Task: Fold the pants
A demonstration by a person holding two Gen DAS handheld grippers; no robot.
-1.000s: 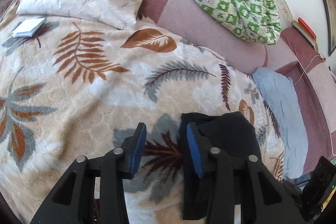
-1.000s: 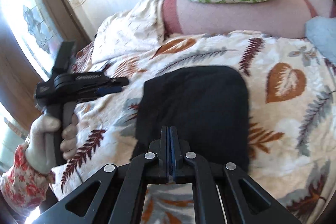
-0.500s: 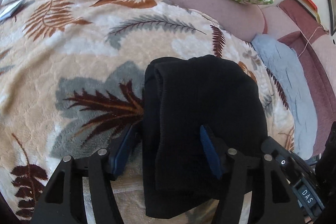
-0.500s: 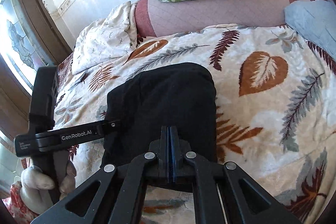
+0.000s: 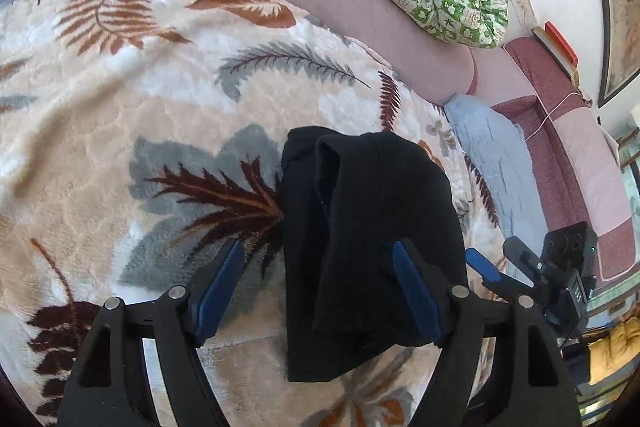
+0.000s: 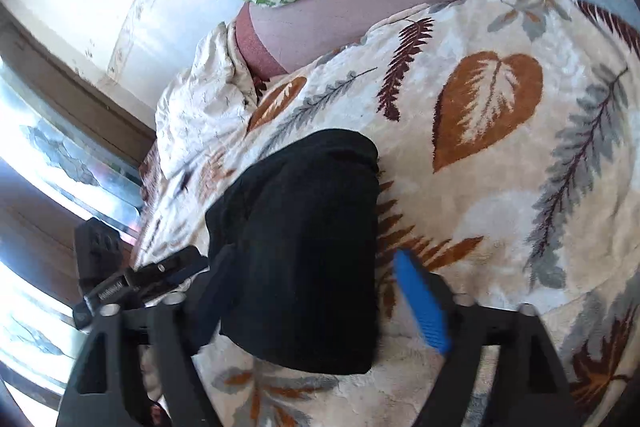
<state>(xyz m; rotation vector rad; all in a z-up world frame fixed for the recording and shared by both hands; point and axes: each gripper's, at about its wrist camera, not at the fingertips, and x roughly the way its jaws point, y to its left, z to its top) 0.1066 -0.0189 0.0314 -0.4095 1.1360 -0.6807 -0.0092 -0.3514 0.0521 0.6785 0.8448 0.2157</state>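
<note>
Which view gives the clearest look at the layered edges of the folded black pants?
The left wrist view: the pants lie sharp and well lit, with stacked fold edges visible along their left side on the leaf blanket. The right wrist view shows the same pants blurred, a dark mass with little fold detail.

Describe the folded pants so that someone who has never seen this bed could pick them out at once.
Start at the cream leaf-print blanket covering the bed. Near its front edge lies a compact folded bundle, the pants, between the jaws of the open left gripper. They are the only plain black thing on the patterned fabric.
</note>
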